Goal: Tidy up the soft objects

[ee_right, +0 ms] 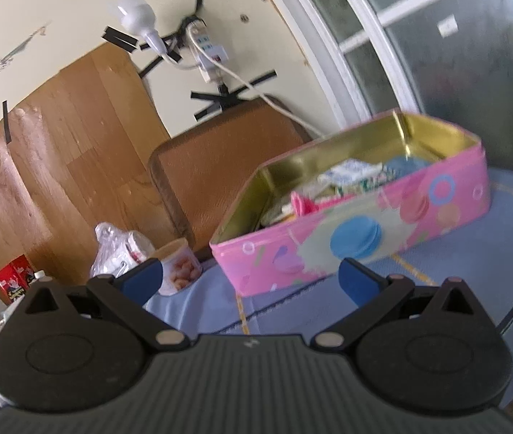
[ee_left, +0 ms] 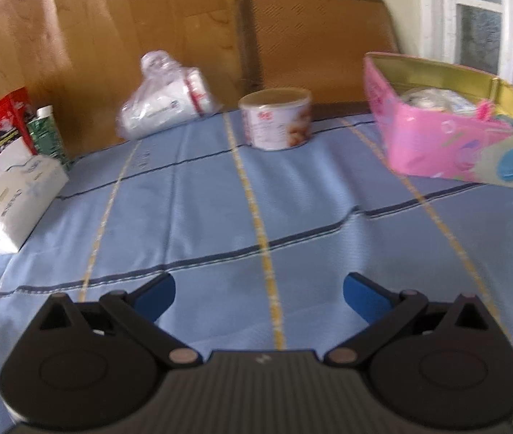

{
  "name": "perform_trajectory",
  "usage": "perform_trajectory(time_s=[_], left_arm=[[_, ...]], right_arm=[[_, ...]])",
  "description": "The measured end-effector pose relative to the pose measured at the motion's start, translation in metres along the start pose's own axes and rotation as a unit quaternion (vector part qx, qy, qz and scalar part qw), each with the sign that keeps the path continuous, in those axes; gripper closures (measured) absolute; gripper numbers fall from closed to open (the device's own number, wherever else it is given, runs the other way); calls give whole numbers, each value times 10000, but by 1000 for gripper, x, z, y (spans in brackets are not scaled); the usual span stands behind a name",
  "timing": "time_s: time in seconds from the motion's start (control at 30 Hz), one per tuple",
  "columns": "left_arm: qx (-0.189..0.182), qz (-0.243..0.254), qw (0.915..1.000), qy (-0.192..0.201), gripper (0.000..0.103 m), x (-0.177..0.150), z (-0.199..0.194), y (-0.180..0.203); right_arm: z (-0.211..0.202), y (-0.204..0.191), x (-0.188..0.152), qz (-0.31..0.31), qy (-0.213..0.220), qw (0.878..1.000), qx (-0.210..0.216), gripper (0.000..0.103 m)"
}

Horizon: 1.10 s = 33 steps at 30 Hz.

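Note:
A pink tin box [ee_left: 444, 144] with a gold inside stands at the right of the blue striped tablecloth [ee_left: 220, 217]; in the right wrist view the pink tin box [ee_right: 357, 231] holds several small packets. A white tissue pack [ee_left: 17, 195] lies at the left. A clear plastic bag of white items [ee_left: 166, 97] rests at the back. My left gripper [ee_left: 259, 294] hovers open over bare cloth, nothing between its blue pads. My right gripper [ee_right: 251, 278] is open too, held in front of the tin and short of it.
A round tin with a snack picture [ee_left: 276, 119] stands at the back centre, also seen as the round tin [ee_right: 180, 267]. A red carton [ee_left: 7, 119] and a green bottle [ee_left: 46, 133] stand at the far left. A brown chair back [ee_left: 314, 43] is behind the table; a window frame [ee_left: 473, 18] at right.

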<state>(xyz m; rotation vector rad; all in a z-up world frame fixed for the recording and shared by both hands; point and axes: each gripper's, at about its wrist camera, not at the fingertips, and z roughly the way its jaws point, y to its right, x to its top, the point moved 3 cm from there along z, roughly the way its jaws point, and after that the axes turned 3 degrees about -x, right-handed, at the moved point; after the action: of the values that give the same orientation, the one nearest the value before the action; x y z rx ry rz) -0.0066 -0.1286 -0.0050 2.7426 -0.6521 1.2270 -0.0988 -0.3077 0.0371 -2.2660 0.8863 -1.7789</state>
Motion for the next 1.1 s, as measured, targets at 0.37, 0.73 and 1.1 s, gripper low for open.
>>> perform_trajectory(time_s=[0.37,0.73,1.1], left_arm=[[-683,378,9966,260,0,20,-23,38],[-1209,722,9897,249,0,33,-35,70],[-1553,650,9857,59,0,33,-42,79]], right_arm=[[-14,-3,7,-438,202,9980,-415,0],[-39,11,24,-379,353,9959,-741,0],[-48,7,22,-371,331,9959,-754,0]])
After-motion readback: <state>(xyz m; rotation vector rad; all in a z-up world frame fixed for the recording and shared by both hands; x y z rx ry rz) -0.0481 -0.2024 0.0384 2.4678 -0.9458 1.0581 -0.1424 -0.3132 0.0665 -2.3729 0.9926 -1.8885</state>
